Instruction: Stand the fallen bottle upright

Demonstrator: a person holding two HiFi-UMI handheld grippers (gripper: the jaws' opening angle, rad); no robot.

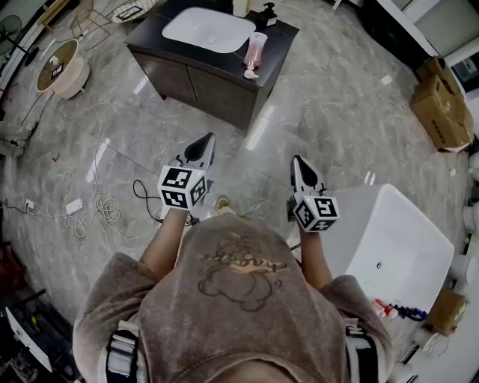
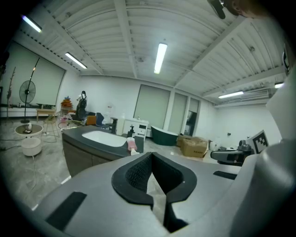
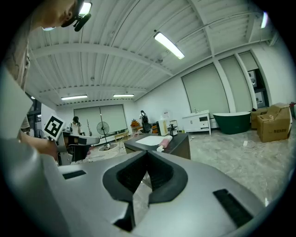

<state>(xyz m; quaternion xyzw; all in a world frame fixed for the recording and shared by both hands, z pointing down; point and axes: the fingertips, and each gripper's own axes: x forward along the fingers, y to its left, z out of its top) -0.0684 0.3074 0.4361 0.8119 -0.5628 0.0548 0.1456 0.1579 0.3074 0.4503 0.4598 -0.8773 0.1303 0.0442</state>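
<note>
Bright ceiling strip lights (image 2: 160, 57); glossy floor (image 1: 337, 105) glare; fisheye edges darken.

Cabinet (image 1: 198, 84) cut off at top; bottle (image 1: 255, 49) print seemingly too small to read.

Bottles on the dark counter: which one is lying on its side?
The pink bottle with the white pump, right of the basin. The black pump bottle behind it stands upright.

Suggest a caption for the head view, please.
Left gripper and right gripper, shut and empty, face a vanity where a pink pump bottle lies fallen.
</note>
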